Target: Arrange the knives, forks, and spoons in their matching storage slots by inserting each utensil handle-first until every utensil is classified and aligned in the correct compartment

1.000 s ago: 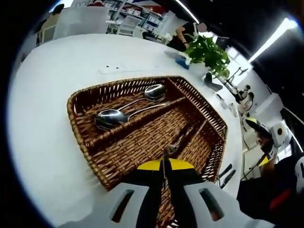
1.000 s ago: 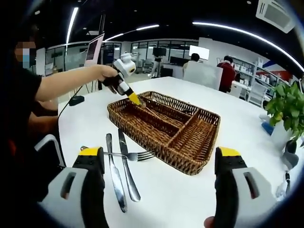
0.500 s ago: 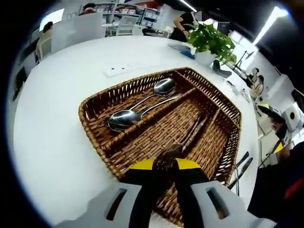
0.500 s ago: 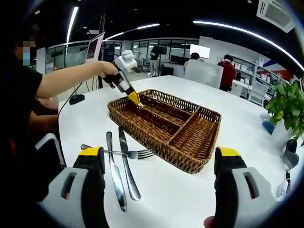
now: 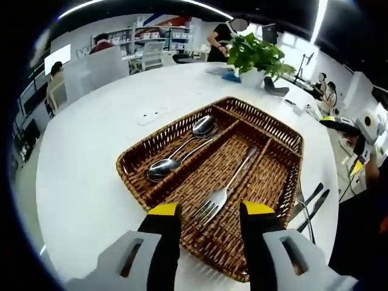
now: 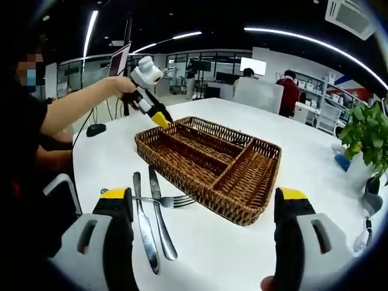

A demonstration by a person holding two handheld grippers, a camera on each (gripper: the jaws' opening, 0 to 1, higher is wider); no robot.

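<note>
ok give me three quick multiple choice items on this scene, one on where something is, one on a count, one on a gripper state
1. Where does the fork lie?
A. in the basket's middle slot
B. beside the plant
C. on the spoons

2. How many spoons lie in the basket?
A. none
B. two
C. four

3. How are the left gripper's jaws?
A. shut on a knife
B. shut on nothing
C. open

Key: 1 A, the fork rests between two wicker dividers; 2 B, two bowls show in one slot; 3 C, the jaws stand apart, holding nothing.

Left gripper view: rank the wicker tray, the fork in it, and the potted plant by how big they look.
1. Wicker tray, clearly largest.
2. Fork.
3. Potted plant, though it sits much farther away, so its look against the fork is unsure.
</note>
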